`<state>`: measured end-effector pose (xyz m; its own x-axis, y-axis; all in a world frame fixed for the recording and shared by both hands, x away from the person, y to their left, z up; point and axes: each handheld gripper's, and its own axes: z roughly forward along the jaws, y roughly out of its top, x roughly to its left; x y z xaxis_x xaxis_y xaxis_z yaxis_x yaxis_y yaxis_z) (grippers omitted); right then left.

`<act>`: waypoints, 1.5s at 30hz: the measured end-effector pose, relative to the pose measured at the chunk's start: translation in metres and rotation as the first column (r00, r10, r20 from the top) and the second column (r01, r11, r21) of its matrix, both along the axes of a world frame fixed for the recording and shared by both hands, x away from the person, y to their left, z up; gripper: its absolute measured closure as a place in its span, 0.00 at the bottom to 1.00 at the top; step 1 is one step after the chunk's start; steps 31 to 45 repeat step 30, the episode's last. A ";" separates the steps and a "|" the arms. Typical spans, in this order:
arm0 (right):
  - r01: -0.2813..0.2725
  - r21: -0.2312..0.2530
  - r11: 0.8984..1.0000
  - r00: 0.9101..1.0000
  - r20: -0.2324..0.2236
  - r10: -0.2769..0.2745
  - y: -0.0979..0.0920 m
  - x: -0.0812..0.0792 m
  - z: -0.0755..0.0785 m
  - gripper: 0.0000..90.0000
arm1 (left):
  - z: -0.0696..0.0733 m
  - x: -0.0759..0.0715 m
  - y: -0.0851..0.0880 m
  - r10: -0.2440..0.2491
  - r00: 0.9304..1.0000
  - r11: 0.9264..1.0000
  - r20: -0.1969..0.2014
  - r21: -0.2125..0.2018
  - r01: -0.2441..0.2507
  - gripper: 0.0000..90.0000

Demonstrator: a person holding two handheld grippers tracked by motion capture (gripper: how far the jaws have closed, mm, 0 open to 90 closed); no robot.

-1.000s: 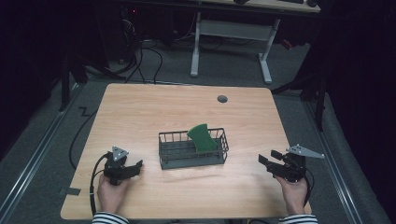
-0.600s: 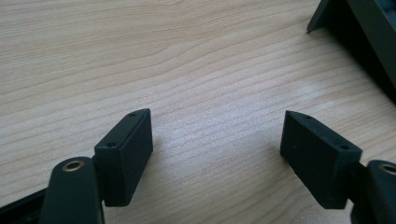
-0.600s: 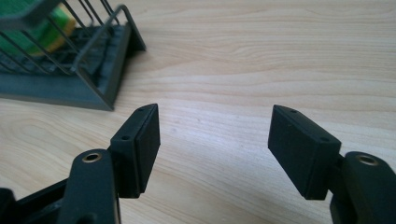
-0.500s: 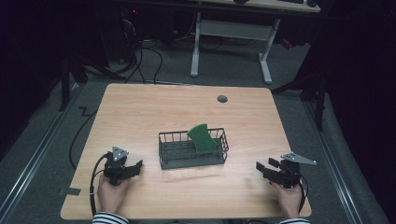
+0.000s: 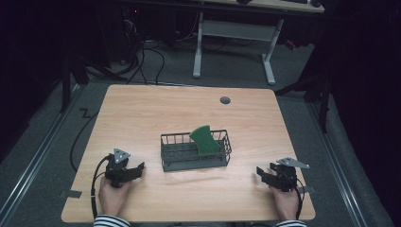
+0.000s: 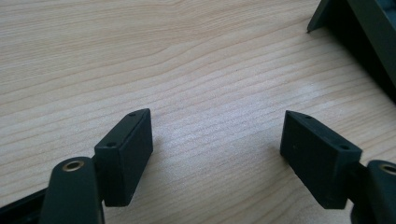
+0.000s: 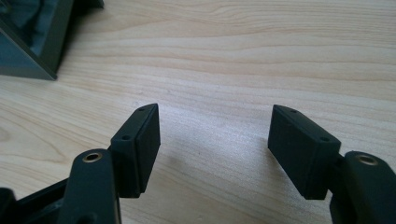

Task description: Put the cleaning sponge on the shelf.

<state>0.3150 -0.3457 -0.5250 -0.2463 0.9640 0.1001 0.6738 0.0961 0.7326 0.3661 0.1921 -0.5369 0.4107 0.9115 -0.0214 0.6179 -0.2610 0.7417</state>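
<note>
Green sponge leans in the wire basket at mid-table; both grippers rest apart from it, empty.

Since a second ago the right gripper has sunk to the table at the near right, jaws wide open on nothing; the left gripper, equally open, has kept still. That suggests the work is finished or paused. The gripper views add bare wood between the jaws and a basket corner.

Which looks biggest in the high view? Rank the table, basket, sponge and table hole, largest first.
1. Table
2. Basket
3. Sponge, standing in the basket's right end and rising above its rim
4. Table hole, plainly the smallest, though it lies farther from the camera
</note>
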 end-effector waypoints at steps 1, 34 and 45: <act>-0.005 -0.015 1.000 1.000 0.008 0.005 0.001 0.000 -0.001 0.38 | 0.000 0.000 0.000 0.000 1.000 1.000 0.000 0.000 0.000 0.29; -0.016 -0.120 0.993 1.000 0.009 0.017 0.014 -0.001 -0.005 0.32 | 0.000 0.000 0.000 -0.001 1.000 1.000 0.000 0.000 0.001 0.29; -0.016 -0.120 0.993 1.000 0.009 0.017 0.014 -0.001 -0.005 0.32 | 0.000 0.000 0.000 -0.001 1.000 1.000 0.000 0.000 0.001 0.29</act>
